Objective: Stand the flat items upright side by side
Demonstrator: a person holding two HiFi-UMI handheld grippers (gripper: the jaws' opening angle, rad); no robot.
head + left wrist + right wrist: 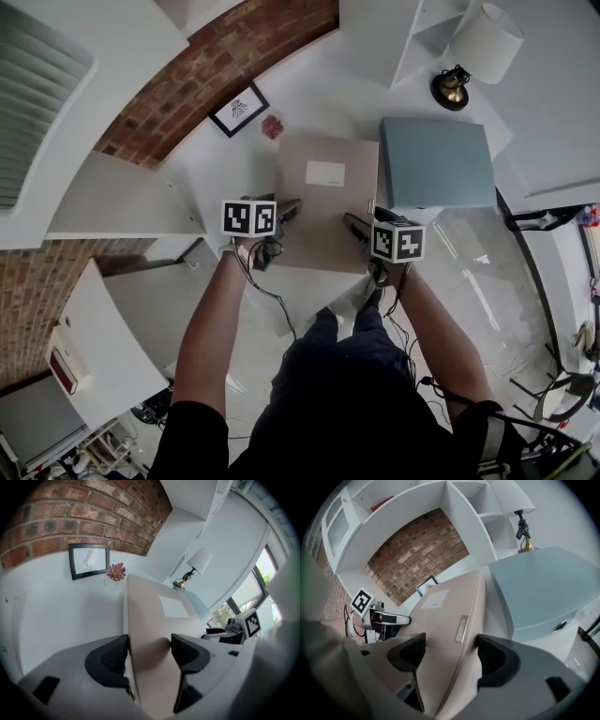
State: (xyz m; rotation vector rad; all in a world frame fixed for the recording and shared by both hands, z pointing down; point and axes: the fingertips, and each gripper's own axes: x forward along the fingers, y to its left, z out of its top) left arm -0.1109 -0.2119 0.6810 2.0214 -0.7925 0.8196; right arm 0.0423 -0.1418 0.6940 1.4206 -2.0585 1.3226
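Head view: beige flat box (pixel 323 202) is lying flat on the white surface (pixel 234 159), near the front edge. Blue-grey flat box (pixel 436 161) is lying flat just beside it on the right. Left gripper (pixel 281 217) is sitting at the beige box's near-left corner and right gripper (pixel 361 230) at its near-right corner, both angling downward.

Left gripper view: jaws are standing wide apart and straddling the beige box's left edge. One jaw is hanging outside the edge, the other over the top face. Nothing is clamped. Framed picture (pixel 89 560), pink plant (pixel 116 571) and lamp (pixel 194 566) are sitting farther back.

Right gripper view: jaws are spread and straddling the right edge, which is carrying a small label plate (pixel 461 629). One jaw is hanging over the top face, the other on the blue-grey box's side. It is gripping nothing.
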